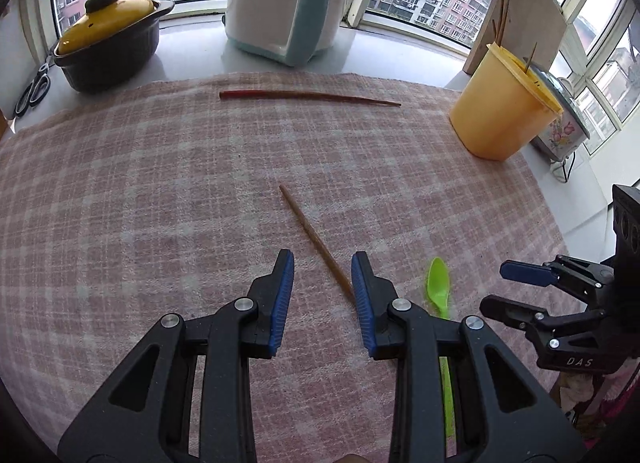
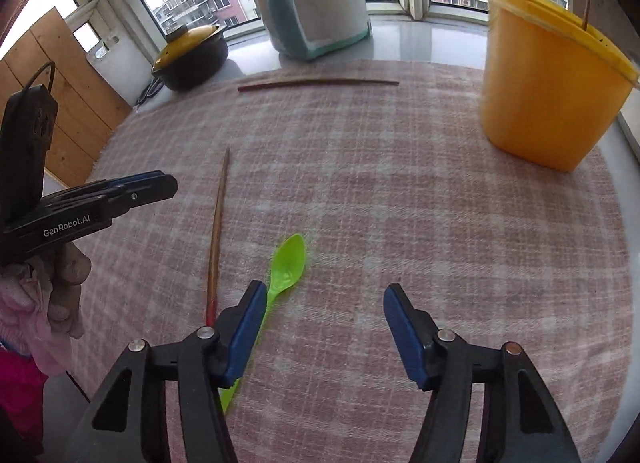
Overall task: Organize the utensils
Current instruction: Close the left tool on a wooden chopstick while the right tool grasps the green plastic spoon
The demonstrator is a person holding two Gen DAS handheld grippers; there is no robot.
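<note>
A brown chopstick [image 1: 312, 235] lies slanted on the pink checked cloth [image 1: 160, 183]. Its near end runs between the jaws of my left gripper [image 1: 322, 255], close to the right pad; the jaws stand open just above it. A green plastic spoon [image 2: 286, 259] lies to the right of that chopstick [image 2: 218, 223]. My right gripper [image 2: 326, 285] is open, and the spoon's handle passes under its left finger. A second, reddish chopstick [image 1: 308, 97] lies crosswise at the cloth's far edge. A yellow tub [image 2: 540, 95] at the far right holds upright chopsticks.
On the sill behind stand a black pot with a yellow lid [image 1: 108, 47] and a white and teal pot [image 1: 288, 3]. Scissors [image 1: 34, 91] lie far left. A wooden board [image 1: 528, 11] leans behind the tub. A gloved hand [image 2: 60, 275] holds the left gripper [image 2: 160, 183].
</note>
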